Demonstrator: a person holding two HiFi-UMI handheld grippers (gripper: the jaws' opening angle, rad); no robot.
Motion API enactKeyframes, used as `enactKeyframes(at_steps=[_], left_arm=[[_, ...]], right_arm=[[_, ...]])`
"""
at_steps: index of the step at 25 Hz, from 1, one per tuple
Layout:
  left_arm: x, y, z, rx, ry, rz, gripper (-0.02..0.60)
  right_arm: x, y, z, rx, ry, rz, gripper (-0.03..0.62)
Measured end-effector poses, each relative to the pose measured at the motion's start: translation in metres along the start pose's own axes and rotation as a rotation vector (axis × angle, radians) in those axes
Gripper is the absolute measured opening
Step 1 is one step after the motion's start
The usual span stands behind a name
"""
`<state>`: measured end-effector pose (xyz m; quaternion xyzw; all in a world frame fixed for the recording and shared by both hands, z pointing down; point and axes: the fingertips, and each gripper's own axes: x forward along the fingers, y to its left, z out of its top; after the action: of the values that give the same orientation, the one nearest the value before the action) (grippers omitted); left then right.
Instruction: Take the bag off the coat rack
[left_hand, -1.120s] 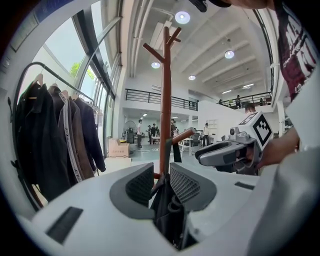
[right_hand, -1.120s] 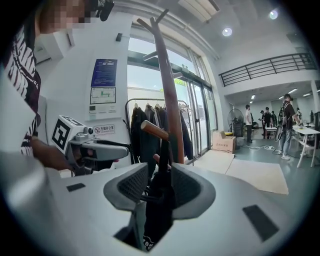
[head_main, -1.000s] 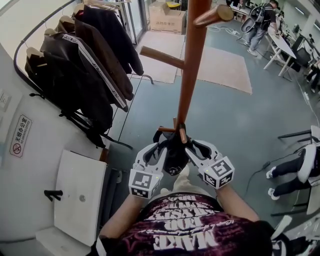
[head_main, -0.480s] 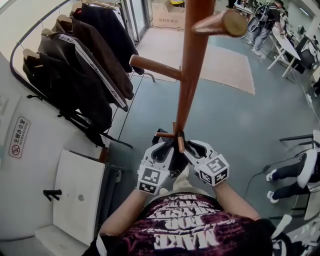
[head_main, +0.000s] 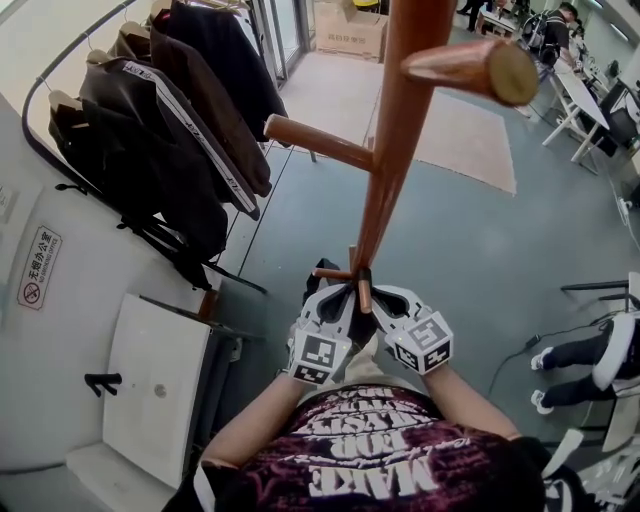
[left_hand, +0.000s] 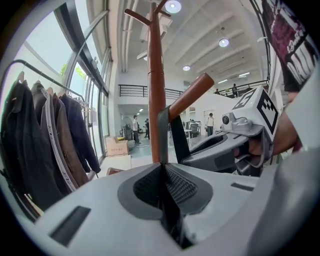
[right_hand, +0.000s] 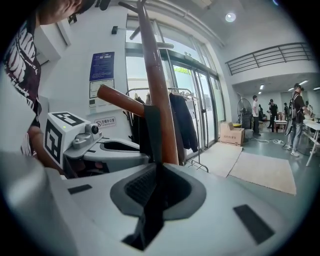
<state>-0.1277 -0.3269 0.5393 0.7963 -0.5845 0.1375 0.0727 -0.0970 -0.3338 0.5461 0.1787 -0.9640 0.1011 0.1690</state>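
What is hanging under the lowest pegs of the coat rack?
A black bag hangs from a peg. The left hand-held gripper holds one strap; the jaws of the right hand-held gripper are closing on another. They hide most of the bag.

We read "MAKE" upside down on the person's shirt (head_main: 385, 478), red-circle sign (head_main: 38, 268) with 无烟办公室 on the white wall (head_main: 30, 380), blue poster (right_hand: 101, 75) and cardboard box (head_main: 350, 35) print too small for us.
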Motion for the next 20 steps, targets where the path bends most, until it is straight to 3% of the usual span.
enactKeyframes(at_steps=[2, 10, 20], left_arm=[[0.000, 0.001, -0.001, -0.002, -0.006, 0.011, 0.021], [-0.016, 0.007, 0.004, -0.084, -0.025, 0.034, 0.008], [-0.064, -0.006, 0.067, -0.062, -0.142, -0.002, 0.008]], right_arm=[[0.001, 0.000, 0.000, -0.020, 0.007, -0.014, 0.014], [-0.009, 0.008, 0.003, 0.007, 0.018, -0.010, 0.008], [-0.057, 0.032, 0.057, -0.019, -0.082, 0.010, 0.009]])
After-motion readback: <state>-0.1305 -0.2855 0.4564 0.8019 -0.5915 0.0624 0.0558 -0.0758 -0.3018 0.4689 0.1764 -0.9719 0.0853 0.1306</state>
